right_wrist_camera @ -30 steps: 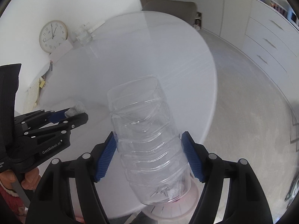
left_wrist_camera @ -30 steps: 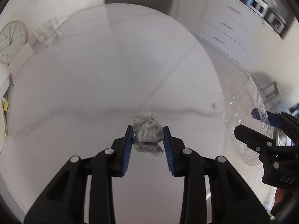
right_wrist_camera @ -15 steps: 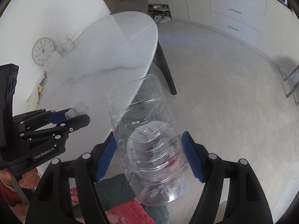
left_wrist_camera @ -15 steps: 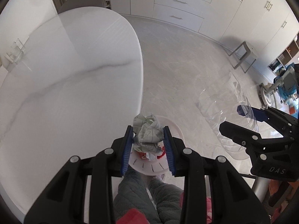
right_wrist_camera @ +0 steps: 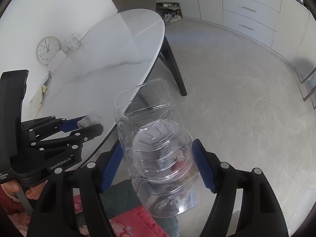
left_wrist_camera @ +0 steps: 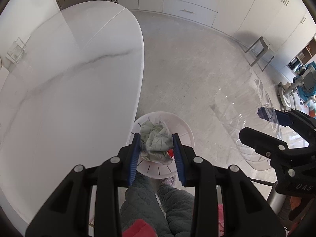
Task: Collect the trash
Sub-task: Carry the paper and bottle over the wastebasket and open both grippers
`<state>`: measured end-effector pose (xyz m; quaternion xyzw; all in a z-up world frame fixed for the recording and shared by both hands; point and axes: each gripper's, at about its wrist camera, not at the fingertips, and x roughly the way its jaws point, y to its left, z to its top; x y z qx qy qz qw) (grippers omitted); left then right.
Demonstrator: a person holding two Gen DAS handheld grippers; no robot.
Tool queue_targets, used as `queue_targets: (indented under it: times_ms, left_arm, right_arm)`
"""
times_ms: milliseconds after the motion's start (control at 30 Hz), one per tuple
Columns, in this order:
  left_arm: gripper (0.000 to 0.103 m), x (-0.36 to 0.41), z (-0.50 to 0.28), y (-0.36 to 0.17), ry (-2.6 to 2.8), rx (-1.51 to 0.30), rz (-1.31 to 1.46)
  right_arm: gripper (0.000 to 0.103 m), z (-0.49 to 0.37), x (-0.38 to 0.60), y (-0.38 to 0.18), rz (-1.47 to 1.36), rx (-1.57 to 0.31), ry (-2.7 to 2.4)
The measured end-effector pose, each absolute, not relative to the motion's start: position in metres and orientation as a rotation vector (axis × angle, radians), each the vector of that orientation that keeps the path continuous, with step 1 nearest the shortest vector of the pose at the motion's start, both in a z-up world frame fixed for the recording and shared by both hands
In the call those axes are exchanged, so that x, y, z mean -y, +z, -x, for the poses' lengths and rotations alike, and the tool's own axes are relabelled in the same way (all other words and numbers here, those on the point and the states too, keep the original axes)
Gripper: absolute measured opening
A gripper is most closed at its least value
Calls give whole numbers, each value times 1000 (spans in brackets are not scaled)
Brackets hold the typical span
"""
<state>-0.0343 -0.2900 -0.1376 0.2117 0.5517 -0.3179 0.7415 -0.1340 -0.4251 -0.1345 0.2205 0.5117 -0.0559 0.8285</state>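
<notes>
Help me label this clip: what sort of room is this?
Likely a home dining or kitchen area: a marble-look table, drawer cabinets along the wall, a chair at the table's far end.

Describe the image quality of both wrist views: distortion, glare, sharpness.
Left wrist view: strong fisheye bending with dark corners; the crumpled paper between the left gripper pads is sharp over the white bin; the table shows soft sheen.
Right wrist view: same curvature; the clear bottle in the right gripper carries bright highlights and warps what lies behind it.
</notes>
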Motion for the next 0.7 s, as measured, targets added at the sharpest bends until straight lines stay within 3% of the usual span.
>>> queue_targets:
  times_ms: [533, 600, 667, 700]
  left_arm:
    - [33, 301, 26, -155, -707, -1251, -475]
    - [40, 302, 26, -155, -713, -1258, -482]
    - [65, 302, 25, -156, -711, -1269, -482]
    - [71, 302, 25, -156, -707, -1265, -482]
  right_arm:
    - [72, 121, 428, -142, -458, -1117, -107]
    - [72, 121, 428, -144, -458, -1120, -107]
    - [72, 121, 428, -145, -458, -1122, -105]
    - [72, 120, 428, -145, -459, -1124, -103]
